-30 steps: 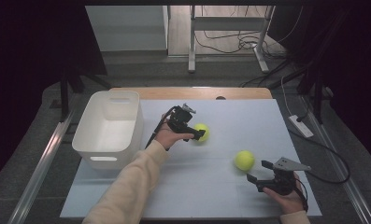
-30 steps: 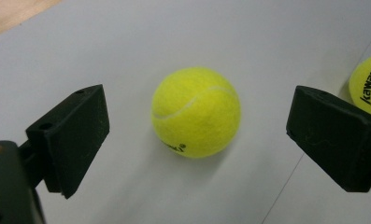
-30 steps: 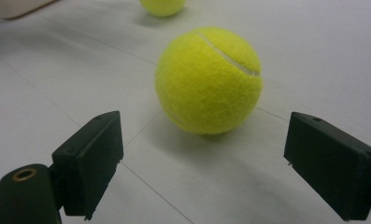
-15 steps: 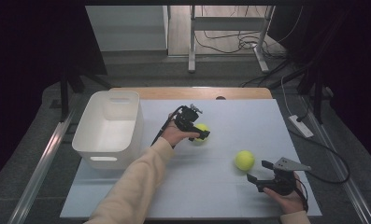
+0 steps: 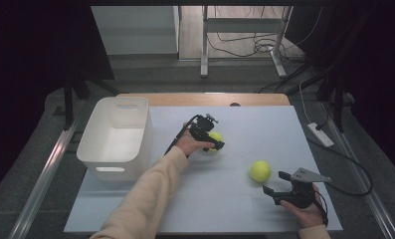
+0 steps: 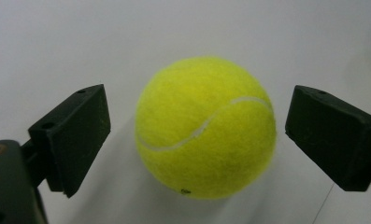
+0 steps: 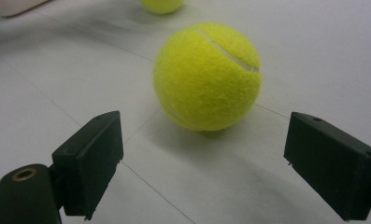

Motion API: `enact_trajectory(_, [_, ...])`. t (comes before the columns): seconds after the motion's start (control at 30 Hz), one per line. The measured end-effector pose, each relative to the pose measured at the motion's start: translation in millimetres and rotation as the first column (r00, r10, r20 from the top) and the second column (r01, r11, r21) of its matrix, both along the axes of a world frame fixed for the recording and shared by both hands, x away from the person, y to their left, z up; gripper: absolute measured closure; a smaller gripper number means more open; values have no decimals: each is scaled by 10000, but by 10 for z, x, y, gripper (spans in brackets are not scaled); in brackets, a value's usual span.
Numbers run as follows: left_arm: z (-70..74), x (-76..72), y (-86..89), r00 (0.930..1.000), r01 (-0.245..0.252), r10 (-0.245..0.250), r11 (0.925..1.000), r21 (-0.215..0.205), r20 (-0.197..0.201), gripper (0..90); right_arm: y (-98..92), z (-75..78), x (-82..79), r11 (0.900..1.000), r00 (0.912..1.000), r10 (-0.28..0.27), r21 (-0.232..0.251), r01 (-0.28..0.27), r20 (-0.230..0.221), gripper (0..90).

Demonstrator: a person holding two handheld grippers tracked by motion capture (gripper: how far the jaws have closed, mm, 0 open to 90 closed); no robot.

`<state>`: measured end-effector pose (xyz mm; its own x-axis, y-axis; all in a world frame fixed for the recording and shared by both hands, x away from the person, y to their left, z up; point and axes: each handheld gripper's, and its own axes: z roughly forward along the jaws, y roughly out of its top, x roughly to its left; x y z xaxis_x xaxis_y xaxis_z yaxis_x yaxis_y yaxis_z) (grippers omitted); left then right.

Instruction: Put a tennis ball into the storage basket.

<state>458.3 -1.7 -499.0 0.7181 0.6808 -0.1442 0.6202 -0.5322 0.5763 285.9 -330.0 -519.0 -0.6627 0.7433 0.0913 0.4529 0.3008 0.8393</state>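
The left gripper (image 6: 192,140) has just been closing its jaws around the far ball (image 6: 205,127), gaps showing both sides, so finishing the squeeze comes next, then the bin (image 5: 116,137) at nine o'clock; right gripper (image 7: 202,163) waits open behind the near ball (image 7: 206,76).

Bare white table (image 5: 225,199) lies between the two tennis balls. The white bin (image 5: 116,137) walls off the left side; open surface stretches right of the far ball (image 5: 214,141)

Bin (image 5: 116,137) left on table (image 5: 264,124); 2 balls right: far ball (image 5: 216,138), near ball (image 5: 260,171).
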Motion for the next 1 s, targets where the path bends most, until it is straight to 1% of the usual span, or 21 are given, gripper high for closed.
enact_trajectory(0.03, [-19,5,-14,10000,-59,59,9998,183,-22,104,-3,0,1,10000,10000,3,-3,-3,-2,120])
enact_trajectory(0.07, [-19,5,-14,10000,-59,59,9998,183,-22,130,-5,-1,1,10000,10000,4,-5,-4,-8,120])
enact_trajectory(0.1, [-35,8,-24,9999,-135,136,9996,263,-23,177,-7,-1,0,10000,10000,-3,-29,3,-17,120])
enact_trajectory(0.13, [-40,11,-26,9999,-112,113,9997,202,-82,177,-7,-1,0,10000,10000,-3,-29,3,-17,120])
enact_trajectory(0.17, [-37,11,-25,9999,-85,85,9999,70,-98,254,-8,0,-1,10000,10000,-7,-35,7,-10,120])
enact_trajectory(0.2, [-22,0,-40,10000,-64,63,9998,167,47,258,-10,1,-1,10000,10000,-18,-37,18,-7,120])
enact_trajectory(0.27, [-19,-8,-49,9999,-55,53,9998,212,93,261,-11,1,-1,10000,10000,-25,-33,25,-10,120])
enact_trajectory(0.37, [-1,-26,-52,9995,-37,26,9993,377,309,265,-13,2,-3,10000,10000,-46,-11,46,-11,120])
enact_trajectory(0.47, [50,-36,-15,9993,-53,49,9999,93,360,266,-12,4,-4,10000,10000,-44,-11,44,4,120])
enact_trajectory(0.57, [103,-60,9,9987,54,-57,10000,60,513,267,-10,5,-2,10000,10000,-40,-31,40,7,120])
enact_trajectory(0.7, [189,-105,54,9974,110,-103,9999,-101,719,267,-7,6,-1,10000,10000,-33,-8,33,11,120])
enact_trajectory(0.77, [209,-113,70,9970,165,-155,9998,-115,764,267,-8,8,-2,10000,10000,-41,-32,41,10,120])
enact_trajectory(0.83, [243,-143,93,9963,97,-73,9996,-282,852,267,-9,9,-2,10000,10000,-44,-32,44,18,120])
enact_trajectory(1.0, [285,-205,153,9943,-38,87,9989,-469,1063,266,-2,9,-2,10000,10000,-41,6,41,15,120])
